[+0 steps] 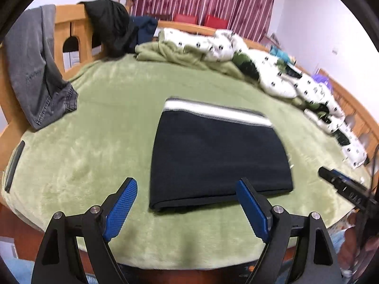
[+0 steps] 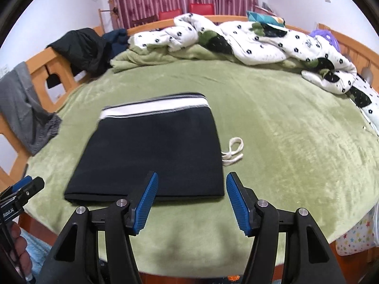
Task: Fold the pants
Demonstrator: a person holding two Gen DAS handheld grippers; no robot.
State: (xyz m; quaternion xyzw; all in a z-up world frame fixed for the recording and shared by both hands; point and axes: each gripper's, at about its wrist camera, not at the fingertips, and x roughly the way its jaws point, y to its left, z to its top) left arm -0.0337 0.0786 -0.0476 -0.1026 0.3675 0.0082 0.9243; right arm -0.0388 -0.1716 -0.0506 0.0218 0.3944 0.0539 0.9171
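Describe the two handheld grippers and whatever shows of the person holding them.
The left gripper and the right gripper look alike: black angular plastic arms with silver round pivot pins, each finger faced with a long blue ribbed pad. Seen from the right wrist view, the left gripper's black body carries small white lettering. A hand wraps its handle; no sleeve shows.

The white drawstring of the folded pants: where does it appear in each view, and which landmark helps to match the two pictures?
Left wrist view: almost hidden; only a small white bit shows at the right edge of the folded pants.
Right wrist view: the white drawstring lies in plain sight on the green blanket, just right of the pants.
Shared landmark: the pants' white stripe along their far edge.
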